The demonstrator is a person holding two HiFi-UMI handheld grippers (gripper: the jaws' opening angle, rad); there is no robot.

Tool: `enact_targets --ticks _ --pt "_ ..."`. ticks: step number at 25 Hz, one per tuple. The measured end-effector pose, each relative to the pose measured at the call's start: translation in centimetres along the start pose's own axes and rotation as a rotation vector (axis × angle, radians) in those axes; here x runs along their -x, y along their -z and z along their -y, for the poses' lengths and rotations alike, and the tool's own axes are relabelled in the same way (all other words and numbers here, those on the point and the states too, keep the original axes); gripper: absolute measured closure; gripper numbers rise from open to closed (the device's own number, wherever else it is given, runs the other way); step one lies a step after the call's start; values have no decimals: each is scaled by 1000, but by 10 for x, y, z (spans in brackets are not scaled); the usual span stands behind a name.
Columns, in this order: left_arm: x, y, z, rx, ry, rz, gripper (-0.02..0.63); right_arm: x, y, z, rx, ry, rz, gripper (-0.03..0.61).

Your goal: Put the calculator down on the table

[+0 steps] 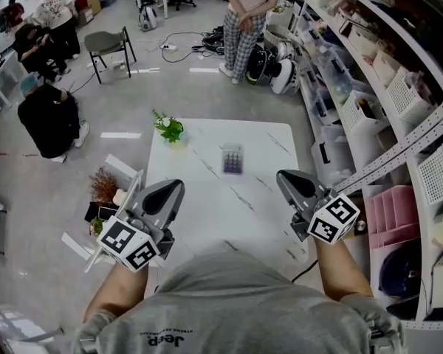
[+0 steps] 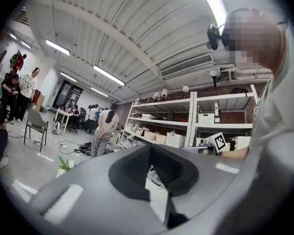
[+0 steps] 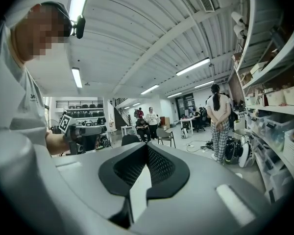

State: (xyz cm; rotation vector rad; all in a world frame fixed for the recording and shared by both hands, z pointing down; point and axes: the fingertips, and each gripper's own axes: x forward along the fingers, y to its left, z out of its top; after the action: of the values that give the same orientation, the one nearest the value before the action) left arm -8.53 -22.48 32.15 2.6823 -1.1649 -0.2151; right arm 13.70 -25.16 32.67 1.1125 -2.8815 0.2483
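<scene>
A small purple-grey calculator [image 1: 232, 158] lies flat on the white table [image 1: 207, 205], toward its far middle. Both grippers hover over the table's near edge, well short of the calculator and apart from it. My left gripper [image 1: 170, 190] is at the near left with its jaws together and nothing between them. My right gripper [image 1: 289, 179] is at the near right, also shut and empty. In the left gripper view the left gripper [image 2: 150, 149] points level across the room; in the right gripper view the right gripper [image 3: 147, 147] does too. Neither gripper view shows the calculator.
A small potted plant [image 1: 168, 128] stands at the table's far left corner. Shelving with bins [image 1: 376, 102] runs along the right side. A person in checked trousers [image 1: 244, 21] stands beyond the table. A crouched person [image 1: 50, 116] and a chair [image 1: 107, 46] are at the left.
</scene>
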Motion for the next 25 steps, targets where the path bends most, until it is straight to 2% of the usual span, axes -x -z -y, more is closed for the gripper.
enact_targets --ticks 25 --pt "5 -6 0 6 -5 17 552 -3 3 -3 46 -2 -29 577"
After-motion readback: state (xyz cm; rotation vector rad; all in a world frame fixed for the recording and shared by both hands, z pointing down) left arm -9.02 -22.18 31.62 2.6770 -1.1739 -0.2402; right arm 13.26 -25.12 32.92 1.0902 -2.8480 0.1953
